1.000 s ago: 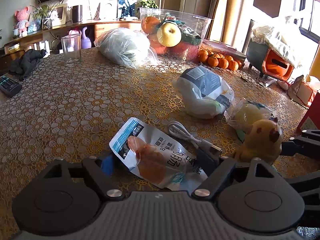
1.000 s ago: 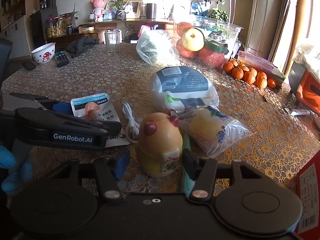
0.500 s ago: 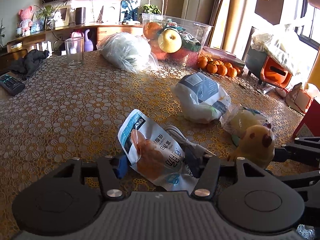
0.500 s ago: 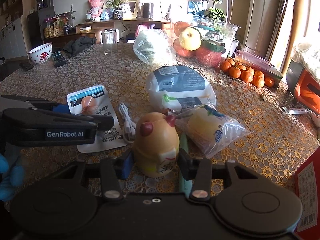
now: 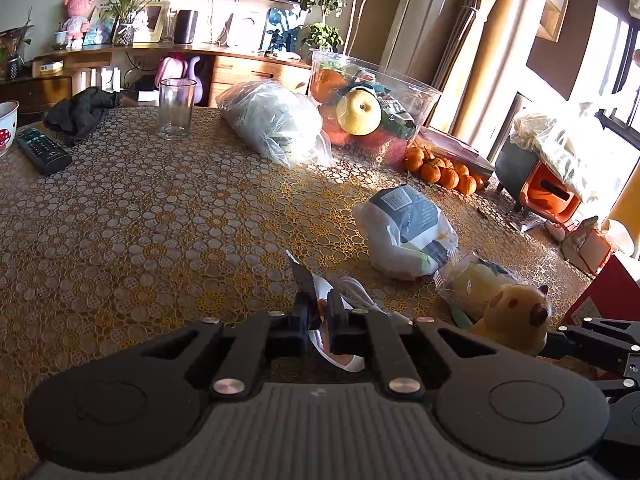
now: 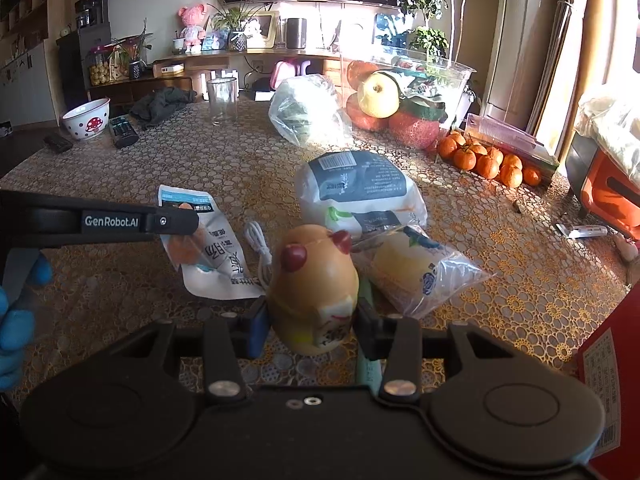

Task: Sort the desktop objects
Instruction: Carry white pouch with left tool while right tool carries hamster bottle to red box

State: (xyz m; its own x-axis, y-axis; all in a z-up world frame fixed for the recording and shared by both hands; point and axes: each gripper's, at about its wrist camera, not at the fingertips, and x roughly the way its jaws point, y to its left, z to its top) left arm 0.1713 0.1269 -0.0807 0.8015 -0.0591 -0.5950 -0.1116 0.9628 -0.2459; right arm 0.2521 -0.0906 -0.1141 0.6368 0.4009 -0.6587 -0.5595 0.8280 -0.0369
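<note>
Lifted since earlier, snack pouch hangs pinched in left gripper.

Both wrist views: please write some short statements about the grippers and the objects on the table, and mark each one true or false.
1. The left gripper is closed on the snack pouch. True.
2. The right gripper holds the white cable. False: its fingers are on either side of the yellow toy figure; the cable lies on the table.
3. The drinking glass lies on its side. False: it stands upright.
4. The small oranges are next to the clear fruit container. True.
5. The remote control is inside the mushroom bowl. False: it lies on the table beside the bowl.
</note>
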